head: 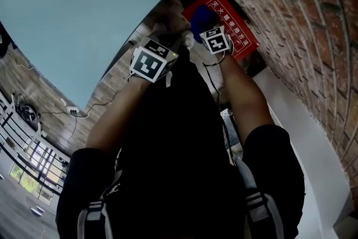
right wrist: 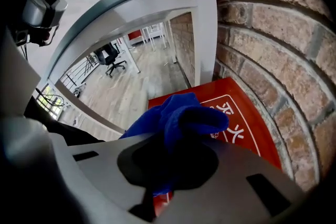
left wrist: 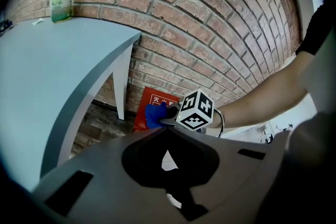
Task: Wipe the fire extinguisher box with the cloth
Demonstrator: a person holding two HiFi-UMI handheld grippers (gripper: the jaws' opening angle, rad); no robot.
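Blue cloth (right wrist: 178,115) at the red fire extinguisher box (right wrist: 252,128)
The right gripper (right wrist: 184,136) has its jaws clamped on the bunched cloth over the box, whose long side runs along the brick wall (right wrist: 273,50) beside the bench (left wrist: 52,60) leg. The left gripper (left wrist: 168,131) has its jaws closed and empty.

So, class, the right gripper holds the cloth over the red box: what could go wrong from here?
1. The blue cloth is bunched in the fingers of the right gripper; it may slip out or wipe unevenly.
2. The red box sits right by the brick wall and the table leg; a wide stroke could knock either.
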